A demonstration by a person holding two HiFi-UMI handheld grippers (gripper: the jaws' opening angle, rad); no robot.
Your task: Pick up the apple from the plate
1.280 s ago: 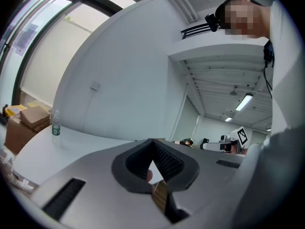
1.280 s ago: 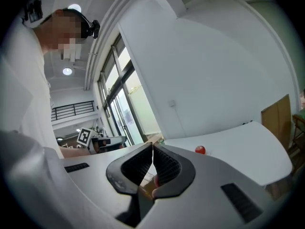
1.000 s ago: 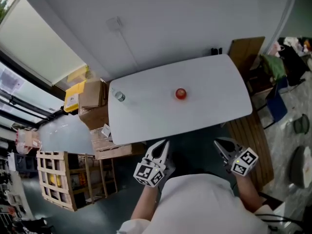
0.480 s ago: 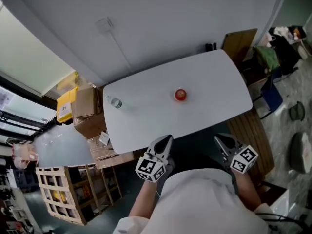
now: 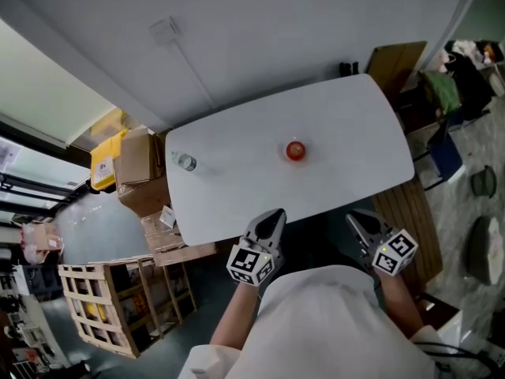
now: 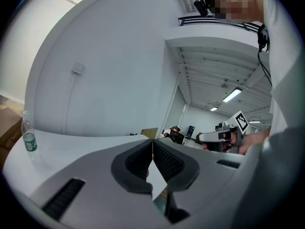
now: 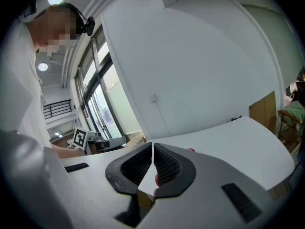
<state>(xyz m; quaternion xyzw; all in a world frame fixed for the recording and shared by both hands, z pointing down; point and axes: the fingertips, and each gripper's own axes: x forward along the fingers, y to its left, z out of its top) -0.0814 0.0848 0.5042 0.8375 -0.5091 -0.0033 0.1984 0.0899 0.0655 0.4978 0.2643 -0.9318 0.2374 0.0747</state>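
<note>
A red apple point(image 5: 295, 150) sits near the middle of the white table point(image 5: 237, 188); its plate is hard to tell from the white top. In the right gripper view only a red sliver of the apple point(image 7: 191, 150) peeks over one jaw. My left gripper point(image 5: 273, 215) and right gripper point(image 5: 357, 219) hover side by side just short of the table's near edge, well apart from the apple. Both are shut with nothing between the pads: left gripper point(image 6: 152, 143), right gripper point(image 7: 152, 146). Each gripper view shows the other gripper off to the side.
A clear water bottle point(image 5: 185, 163) stands at the table's left end, also the bottle point(image 6: 28, 138). Cardboard boxes point(image 5: 140, 160) and a wooden crate point(image 5: 99, 306) lie left of the table. A wooden board point(image 5: 394, 63) and a chair with clothes point(image 5: 442, 93) stand at the right.
Both grippers have come a little closer to the table's near edge, still shut and empty. The apple and bottle have stayed where they were on the table.
</note>
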